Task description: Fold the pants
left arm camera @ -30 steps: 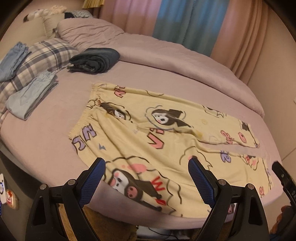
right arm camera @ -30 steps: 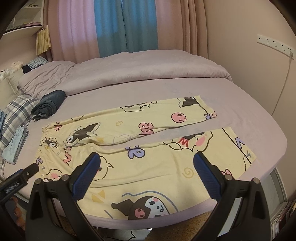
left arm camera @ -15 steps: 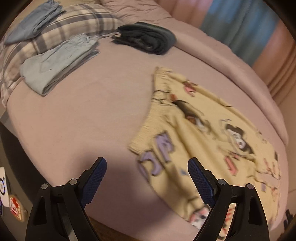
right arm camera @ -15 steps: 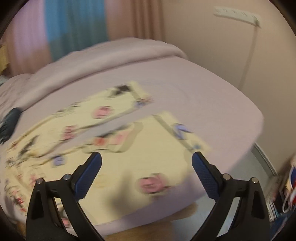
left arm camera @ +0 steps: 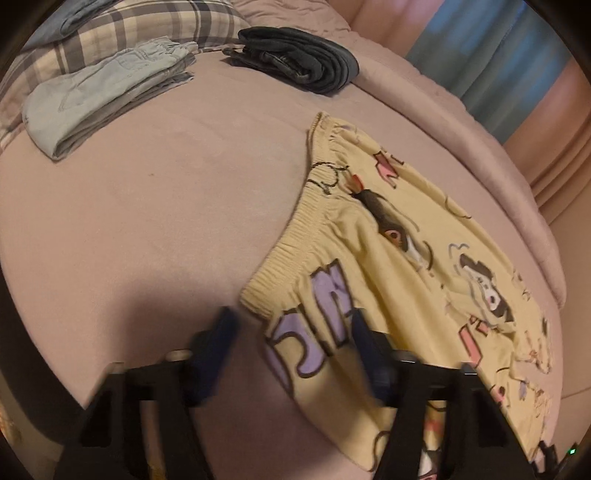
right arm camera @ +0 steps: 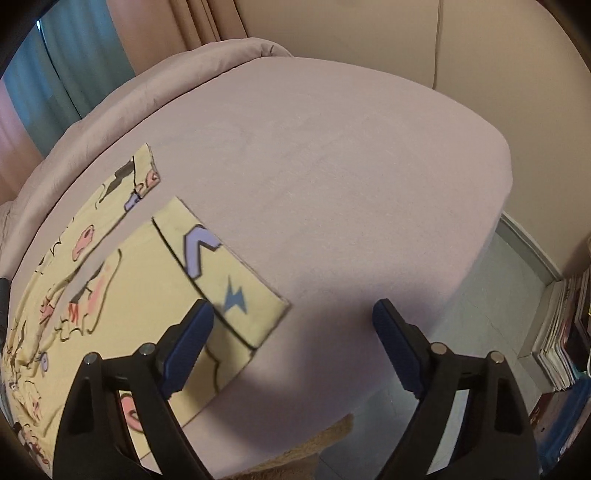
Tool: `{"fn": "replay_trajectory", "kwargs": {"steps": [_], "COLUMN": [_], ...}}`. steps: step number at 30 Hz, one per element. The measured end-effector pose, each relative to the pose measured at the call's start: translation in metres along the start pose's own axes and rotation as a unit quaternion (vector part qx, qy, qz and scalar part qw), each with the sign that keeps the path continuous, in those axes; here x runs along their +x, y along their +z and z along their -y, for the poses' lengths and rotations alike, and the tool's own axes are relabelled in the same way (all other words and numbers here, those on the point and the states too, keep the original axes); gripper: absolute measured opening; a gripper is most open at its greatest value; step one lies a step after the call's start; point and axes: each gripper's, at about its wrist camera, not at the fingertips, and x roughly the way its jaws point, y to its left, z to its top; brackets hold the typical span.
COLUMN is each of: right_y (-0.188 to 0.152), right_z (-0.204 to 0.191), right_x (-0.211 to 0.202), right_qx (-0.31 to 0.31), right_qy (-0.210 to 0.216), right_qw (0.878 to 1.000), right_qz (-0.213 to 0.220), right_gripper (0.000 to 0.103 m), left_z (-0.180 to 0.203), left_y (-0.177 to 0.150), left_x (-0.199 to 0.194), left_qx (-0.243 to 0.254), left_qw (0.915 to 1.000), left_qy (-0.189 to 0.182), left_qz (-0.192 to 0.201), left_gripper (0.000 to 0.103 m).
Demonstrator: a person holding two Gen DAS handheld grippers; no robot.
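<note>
Yellow cartoon-print pants (left arm camera: 399, 266) lie flat on a mauve bed. In the left wrist view the elastic waistband (left arm camera: 295, 236) runs diagonally; my left gripper (left arm camera: 291, 328) is open, its blurred jaws straddling the waistband's near corner, close above it. In the right wrist view the leg cuffs (right arm camera: 236, 280) lie at the left; my right gripper (right arm camera: 295, 317) is open over the near leg's cuff corner, with the left finger (right arm camera: 188, 339) above the cloth and the right finger (right arm camera: 395, 343) above bare sheet.
Folded light-blue pants (left arm camera: 103, 92) and a dark folded garment (left arm camera: 299, 62) lie at the far side by a plaid pillow (left arm camera: 147, 29). The bed's edge (right arm camera: 480, 236) drops to a tiled floor, with stacked magazines (right arm camera: 561, 343) by the wall.
Both grippers have moved apart and lower: the left to the waistband's near corner, the right to the near leg's cuff. The left jaws have narrowed somewhat. The pants have not moved.
</note>
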Motion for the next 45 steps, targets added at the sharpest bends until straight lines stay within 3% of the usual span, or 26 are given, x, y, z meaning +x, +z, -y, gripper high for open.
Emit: {"fn": "replay_trajectory", "kwargs": {"steps": [1,3,5,6,8,10,13,17,21,26,29,30,32,33,36,39,42,45], "right_y": [0.000,0.000,-0.001,-0.001,0.001,0.003,0.007,0.009,0.006,-0.004,-0.010,-0.010,-0.004,0.000,0.018,0.042,0.062,0.071], "right_z": [-0.001,-0.004,-0.006,-0.009,-0.013,-0.015,-0.012,-0.009,-0.007,0.005,0.005,0.004,-0.002,-0.002,-0.006,-0.023,-0.054,-0.079], "right_x": [0.002,0.001,-0.005,-0.004,-0.004,-0.002,-0.010,-0.034,-0.051,-0.020,-0.011,-0.014,-0.018,-0.021,-0.039,-0.040,-0.018,0.018], "right_qx": [0.001,0.004,0.007,0.006,-0.005,-0.013,0.000,0.008,0.000,0.001,-0.019,-0.022,-0.035,-0.037,-0.042,-0.055,-0.094,-0.115], "right_qy": [-0.002,0.005,0.031,0.044,0.061,0.050,0.063,0.076,0.072,0.047,0.030,0.024,-0.016,-0.030,-0.016,0.013,0.040,0.038], "right_qw": [1.000,1.000,0.999,0.999,0.998,0.998,0.998,0.995,0.994,0.998,0.999,0.999,0.999,0.999,0.999,0.998,0.995,0.991], "right_qz": [0.006,0.017,0.022,0.024,0.025,0.022,0.032,0.065,0.082,0.029,0.017,0.018,0.003,0.003,0.027,0.012,-0.005,-0.047], "right_gripper": [0.090,0.089,0.081,0.071,0.049,0.011,0.007,0.006,0.006,0.006,0.008,0.015,0.045,0.065,0.067,0.067,0.067,0.065], "left_z": [-0.002,-0.006,-0.011,-0.012,-0.012,-0.014,-0.017,-0.021,-0.026,-0.042,-0.038,-0.035,-0.028,-0.025,-0.021,-0.014,-0.007,0.002], "left_y": [0.000,-0.005,-0.009,-0.010,-0.011,-0.009,-0.005,-0.003,-0.010,-0.024,-0.026,-0.025,-0.022,-0.019,-0.015,-0.004,0.005,0.014], "left_x": [0.003,0.006,0.005,0.002,-0.005,-0.016,-0.038,-0.060,-0.064,-0.033,-0.026,-0.028,-0.029,-0.031,-0.039,-0.053,-0.056,-0.052], "left_qx": [-0.008,-0.032,-0.057,-0.061,-0.072,-0.080,-0.079,-0.072,-0.053,-0.048,-0.025,-0.016,0.007,0.018,0.022,0.030,0.036,0.044], "left_qw": [0.9999,0.9982,0.9963,0.9960,0.9953,0.9944,0.9935,0.9936,0.9972,0.9985,0.9991,0.9992,0.9985,0.9975,0.9969,0.9973,0.9975,0.9973], "left_qy": [-0.012,-0.048,-0.062,-0.064,-0.064,-0.068,-0.080,-0.081,-0.041,-0.003,0.014,0.019,0.038,0.053,0.062,0.062,0.060,0.060], "left_qz": [-0.003,-0.017,-0.014,-0.012,-0.005,0.003,0.021,0.032,0.032,-0.027,-0.031,-0.032,-0.039,-0.044,-0.043,-0.023,-0.004,-0.005], "left_gripper": [0.020,0.006,0.006,0.005,0.005,0.004,0.004,0.004,0.004,0.004,0.005,0.006,0.012,0.019,0.024,0.025,0.035,0.035]}}
